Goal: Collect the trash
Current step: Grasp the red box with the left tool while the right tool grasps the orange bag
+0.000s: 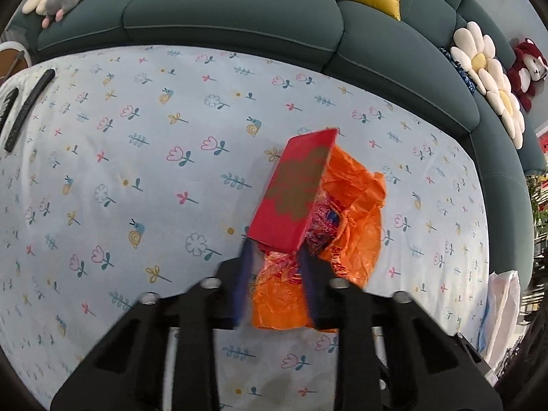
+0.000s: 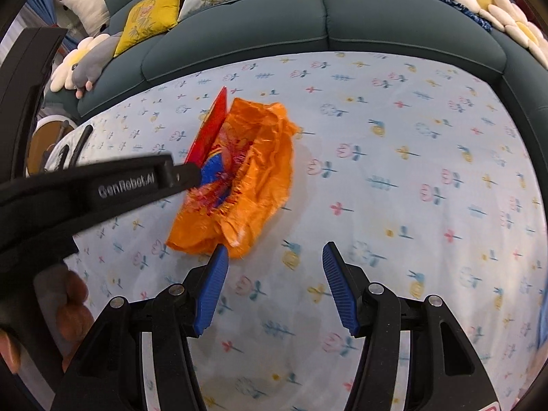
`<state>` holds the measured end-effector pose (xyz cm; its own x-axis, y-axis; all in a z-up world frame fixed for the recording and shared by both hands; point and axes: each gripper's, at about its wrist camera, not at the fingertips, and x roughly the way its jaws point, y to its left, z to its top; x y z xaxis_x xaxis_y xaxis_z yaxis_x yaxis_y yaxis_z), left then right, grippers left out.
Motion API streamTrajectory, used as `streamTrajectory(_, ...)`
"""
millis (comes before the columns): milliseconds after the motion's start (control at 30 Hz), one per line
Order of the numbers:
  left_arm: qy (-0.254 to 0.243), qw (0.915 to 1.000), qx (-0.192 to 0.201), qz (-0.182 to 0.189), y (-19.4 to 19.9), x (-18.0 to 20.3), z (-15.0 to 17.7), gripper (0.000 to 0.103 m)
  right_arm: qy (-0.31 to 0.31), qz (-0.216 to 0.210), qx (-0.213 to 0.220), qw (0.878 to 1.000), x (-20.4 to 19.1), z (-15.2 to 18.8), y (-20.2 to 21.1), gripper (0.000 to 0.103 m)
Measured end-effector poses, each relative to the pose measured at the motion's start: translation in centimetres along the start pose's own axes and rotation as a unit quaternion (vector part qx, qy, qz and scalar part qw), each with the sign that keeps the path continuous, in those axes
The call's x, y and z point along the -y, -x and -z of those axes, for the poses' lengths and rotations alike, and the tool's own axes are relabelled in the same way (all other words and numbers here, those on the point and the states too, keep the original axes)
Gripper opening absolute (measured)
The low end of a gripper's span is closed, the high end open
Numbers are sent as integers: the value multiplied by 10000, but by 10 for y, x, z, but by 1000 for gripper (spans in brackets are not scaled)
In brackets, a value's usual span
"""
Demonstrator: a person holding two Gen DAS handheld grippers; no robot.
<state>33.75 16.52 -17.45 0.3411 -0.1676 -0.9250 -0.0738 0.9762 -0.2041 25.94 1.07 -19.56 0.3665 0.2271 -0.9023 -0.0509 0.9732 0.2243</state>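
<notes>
1. Left gripper (image 1: 275, 250) clamps the near edge of a red box (image 1: 294, 188), tilted above an orange bag (image 2: 246, 174) on the floral-clothed table (image 2: 411, 171).
2. Right gripper (image 2: 275, 267) hovers near the bag, jaws wide, empty.

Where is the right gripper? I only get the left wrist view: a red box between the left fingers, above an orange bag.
Observer: The right gripper hovers over the flowered cloth, at the near edge of the orange bag.
Operator: Is it holding anything?
Observer: No, its jaws stand open with nothing between them.
Operator: How does the box look from there?
Observer: The red box shows edge-on, tilted up beside the bag, with the left gripper at its lower end.
</notes>
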Motion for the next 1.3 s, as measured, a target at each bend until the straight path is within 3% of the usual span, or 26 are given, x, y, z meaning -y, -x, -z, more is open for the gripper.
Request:
streamTrajectory(33, 0, 10000, -31, 36, -1, -2, 0, 5, -11, -34, -14, 10000, -2, -1, -3, 56)
streamTrajectory(267, 72, 9999, 80, -14, 8, -15, 5, 3, -52, -53, -51, 10000, -16, -11, -23, 56)
streamTrajectory(333, 114, 9999, 75, -29, 11, -20, 8, 3, -54, -47, -104, 9999, -16, -10, -28, 51)
streamTrajectory(433, 190, 9998, 37, -48, 13, -27, 16, 3, -47, -173, -152, 9997, -16, -7, -32, 24)
streamTrajectory(467, 221, 9997, 28, -45, 14, -29, 18, 3, -26, -272, -197, 9994, -16, -6, -32, 6)
streamTrajectory(567, 314, 9995, 9, -9, 19, -33, 28, 3, 107, -327, -242, 9991, -20, -1, -28, 0)
streamTrajectory(767, 307, 9995, 39, 27, 32, -29, 49, 3, 65, -488, -173, 9986, -18, 15, -7, 1)
streamTrajectory(833, 361, 9993, 42, 22, 34, -30, 53, 3, 18, -389, -164, 9991, -17, 17, -3, 11)
streamTrajectory(900, 399, 9992, 52, 29, 36, -32, 55, 3, -37, -340, -80, 9994, -16, 13, 2, 41)
streamTrajectory(967, 424, 9991, 58, 23, 37, -34, 56, 3, -134, -225, 177, 9995, -12, 6, 10, 48)
streamTrajectory(1233, 537, 9986, 16, 26, 33, -44, 51, 3, -120, -51, 26, 9999, -20, -26, -17, 48)
streamTrajectory(1267, 521, 9986, 20, -11, 33, -44, 50, 3, -170, -76, -45, 9998, -19, -27, -23, 45)
streamTrajectory(1300, 515, 9987, 18, -28, 32, -44, 50, 3, -213, -107, -122, 9996, -19, -28, -28, 32)
